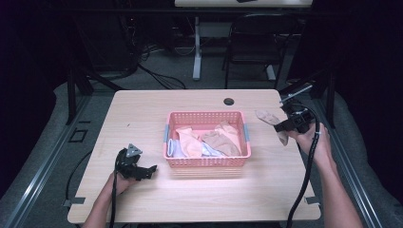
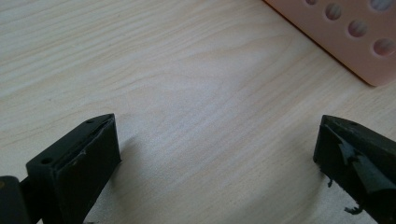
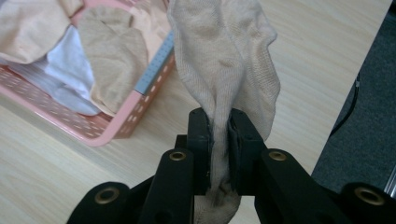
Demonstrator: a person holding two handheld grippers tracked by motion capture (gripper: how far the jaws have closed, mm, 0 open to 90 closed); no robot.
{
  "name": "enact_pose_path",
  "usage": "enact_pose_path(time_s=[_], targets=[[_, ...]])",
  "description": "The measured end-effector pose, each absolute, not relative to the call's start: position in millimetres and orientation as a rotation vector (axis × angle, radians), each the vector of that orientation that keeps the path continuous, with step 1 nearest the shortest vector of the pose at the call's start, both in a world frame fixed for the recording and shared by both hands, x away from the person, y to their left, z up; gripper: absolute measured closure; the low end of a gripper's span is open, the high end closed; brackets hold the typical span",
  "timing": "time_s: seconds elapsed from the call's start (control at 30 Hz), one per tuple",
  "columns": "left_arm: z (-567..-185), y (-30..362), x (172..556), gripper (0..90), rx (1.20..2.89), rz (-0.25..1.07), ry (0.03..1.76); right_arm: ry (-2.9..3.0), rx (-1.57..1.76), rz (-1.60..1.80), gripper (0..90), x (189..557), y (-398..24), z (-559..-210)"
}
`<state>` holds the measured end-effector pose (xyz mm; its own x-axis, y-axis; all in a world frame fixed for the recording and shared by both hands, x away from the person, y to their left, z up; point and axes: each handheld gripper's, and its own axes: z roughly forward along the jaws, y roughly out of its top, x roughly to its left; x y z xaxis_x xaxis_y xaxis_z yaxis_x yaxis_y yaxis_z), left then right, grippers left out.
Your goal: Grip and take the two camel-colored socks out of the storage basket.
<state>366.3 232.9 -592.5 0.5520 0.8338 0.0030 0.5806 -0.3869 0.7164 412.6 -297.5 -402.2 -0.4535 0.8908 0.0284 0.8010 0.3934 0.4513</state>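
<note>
So the right tongs (image 3: 219, 140) are clamped tight on a beige knitted sock (image 3: 224, 65), pinching it around the middle, with the rest flopping out ahead of the jaws. From the high view the sock (image 1: 267, 117) is held up off the light wooden desk (image 1: 199, 194), over by its right edge, just right of the pink perforated plastic basket (image 1: 206, 162). Looks like the step in hand is carrying the sock either to or from the basket; honestly can't say which direction from the pictures alone.

The left tongs (image 2: 219, 154) are spread wide with nothing between them, parked low over bare desk near the front-left, and a corner of the basket (image 2: 355, 37) is just ahead of them.

If it's going in, the next move calls for swinging the right hand left over the basket's right wall and letting go once the sock clears the rim. If it's coming out, it needs a bare spot on the desk.

Count: two tongs, one basket, one sock in the air. Inside the basket there's a jumble of peach, tan and white fabric pieces (image 1: 205, 141), maybe four or five, but they overlap too much to count for sure.
</note>
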Motion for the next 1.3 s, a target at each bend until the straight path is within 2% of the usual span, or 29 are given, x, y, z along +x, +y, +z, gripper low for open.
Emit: enact_pose_path(time_s=[0.47,1.0,1.03,1.07,1.1,1.23,1.27,1.3], targets=[[-592,233,366,0.1,2.112,0.482,1.132,2.445,1.638,0.497,81.0,425,-318,-451],[-592,233,366,0.2,2.114,0.481,1.13,2.503,1.691,0.397,80.4,436,-316,-496],[-592,233,366,0.2,2.12,0.477,1.127,2.532,1.69,0.348,76.1,437,-317,-501],[-592,233,366,0.2,2.12,0.477,1.127,2.532,1.69,0.348,76.1,437,-317,-501],[-592,233,366,0.2,2.122,0.476,1.124,2.512,1.708,0.348,61.9,438,-319,-504],[-592,233,366,0.2,2.122,0.475,1.124,2.495,1.708,0.417,31.3,435,-323,-494],[-592,233,366,0.2,2.122,0.475,1.124,2.495,1.708,0.417,31.3,435,-323,-494],[-592,233,366,0.2,2.121,0.475,1.125,2.471,1.692,0.47,19.5,432,-323,-486]])
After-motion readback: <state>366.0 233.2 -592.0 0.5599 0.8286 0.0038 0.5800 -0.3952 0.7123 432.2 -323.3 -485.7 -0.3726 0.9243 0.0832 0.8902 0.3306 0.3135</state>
